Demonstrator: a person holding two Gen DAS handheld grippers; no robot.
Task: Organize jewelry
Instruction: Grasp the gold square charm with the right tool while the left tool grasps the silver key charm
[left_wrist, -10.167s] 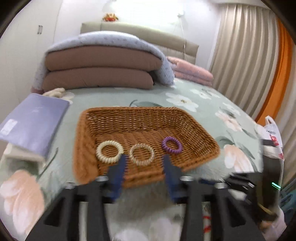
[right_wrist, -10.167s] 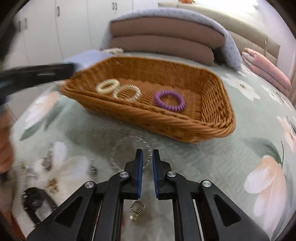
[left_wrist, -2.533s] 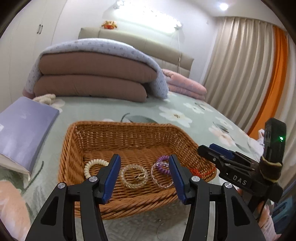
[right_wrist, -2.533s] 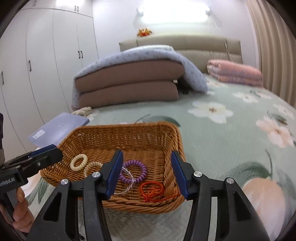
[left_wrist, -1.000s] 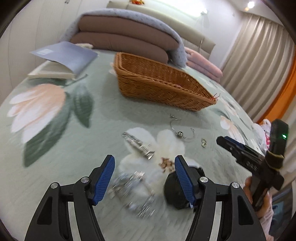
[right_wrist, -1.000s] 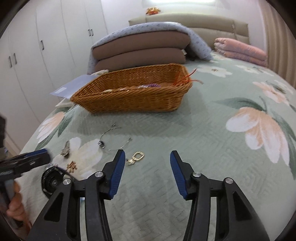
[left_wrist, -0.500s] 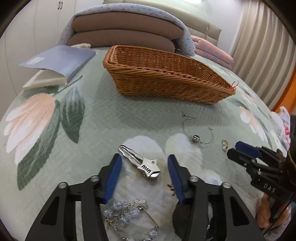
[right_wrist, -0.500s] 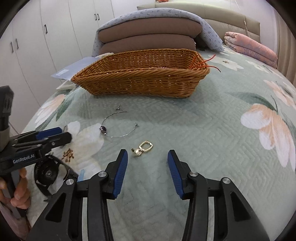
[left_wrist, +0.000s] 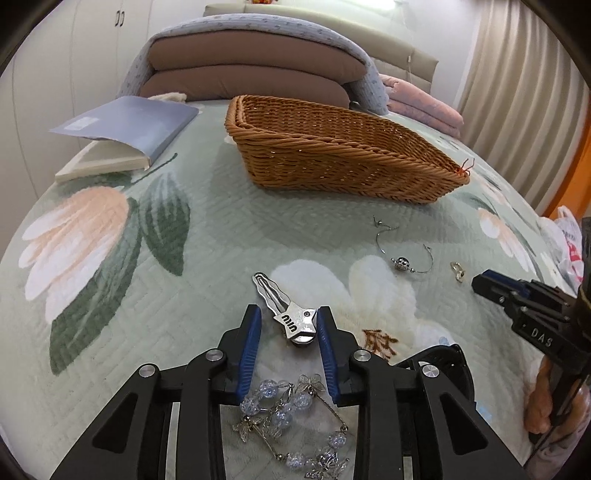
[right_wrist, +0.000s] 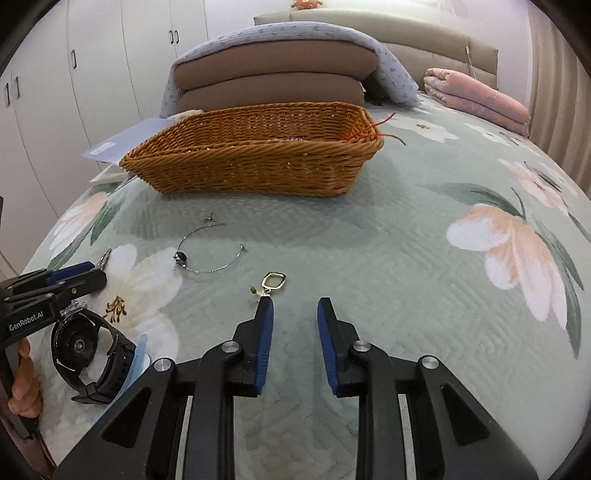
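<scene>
Closing on jewelry scattered across a floral bedspread (left_wrist: 221, 236), both grippers point down at small pieces.

Left wrist view: the left gripper (left_wrist: 288, 325) has its jaws apart, just been narrowing, around a silver hair clip (left_wrist: 286, 308) whose star end lies between the blue pads; the right pad looks just at the star's edge, the left pad clear of it. A beaded bracelet (left_wrist: 291, 424) lies under the gripper. A wicker basket (left_wrist: 332, 162) sits farther up the bed.
Right wrist view: the right gripper (right_wrist: 293, 314) stands apart with nothing between its pads, jaws just been narrowing; a gold clasp (right_wrist: 271, 282) lies just ahead of the left fingertip. A wire bangle (right_wrist: 207, 253) and a black watch (right_wrist: 88, 350) lie to the left.
</scene>
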